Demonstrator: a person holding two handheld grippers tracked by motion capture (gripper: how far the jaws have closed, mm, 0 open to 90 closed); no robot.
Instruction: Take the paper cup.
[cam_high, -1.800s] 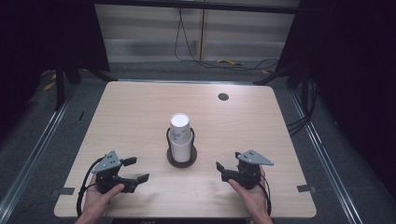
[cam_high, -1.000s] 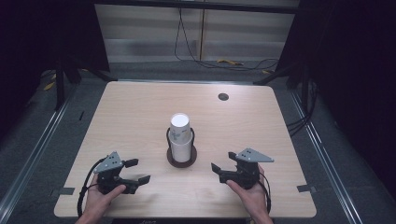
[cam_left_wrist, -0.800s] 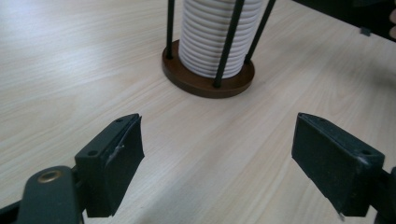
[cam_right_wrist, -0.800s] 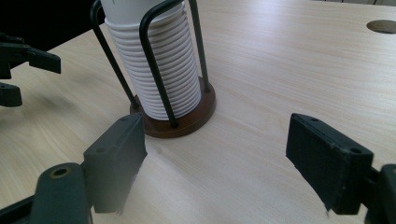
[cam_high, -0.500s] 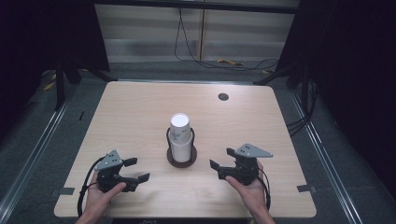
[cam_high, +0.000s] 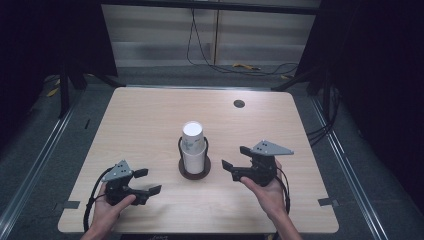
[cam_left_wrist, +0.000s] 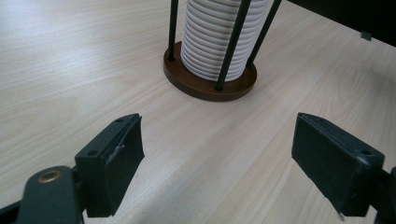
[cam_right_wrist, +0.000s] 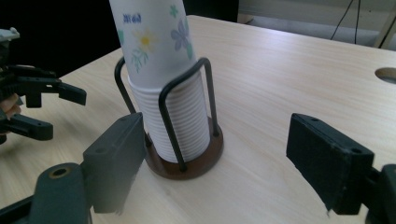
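A stack of white paper cups (cam_high: 193, 145) stands upside down in a black wire holder on a round brown base (cam_high: 194, 170) at the table's middle. The top cup (cam_right_wrist: 154, 35) carries a flower print. My left gripper (cam_high: 147, 181) rests open near the front left, apart from the holder; its jaws frame the base (cam_left_wrist: 210, 81) and the ribbed cup rims (cam_left_wrist: 219, 42). My right gripper (cam_high: 235, 162) is held open just right of the holder, raised a little, jaws pointing at the stack (cam_right_wrist: 175, 121). Nothing lies between either pair of jaws.
A light wooden table (cam_high: 150, 120) carries a small round cable hole (cam_high: 239, 104) at the back right. Dark floor and metal rails surround the table. Cables trail on the floor behind it. The left gripper (cam_right_wrist: 42, 107) shows far off in the right gripper view.
My right gripper has moved up and left toward the cup holder. The left gripper has shifted only slightly. Both stay open.
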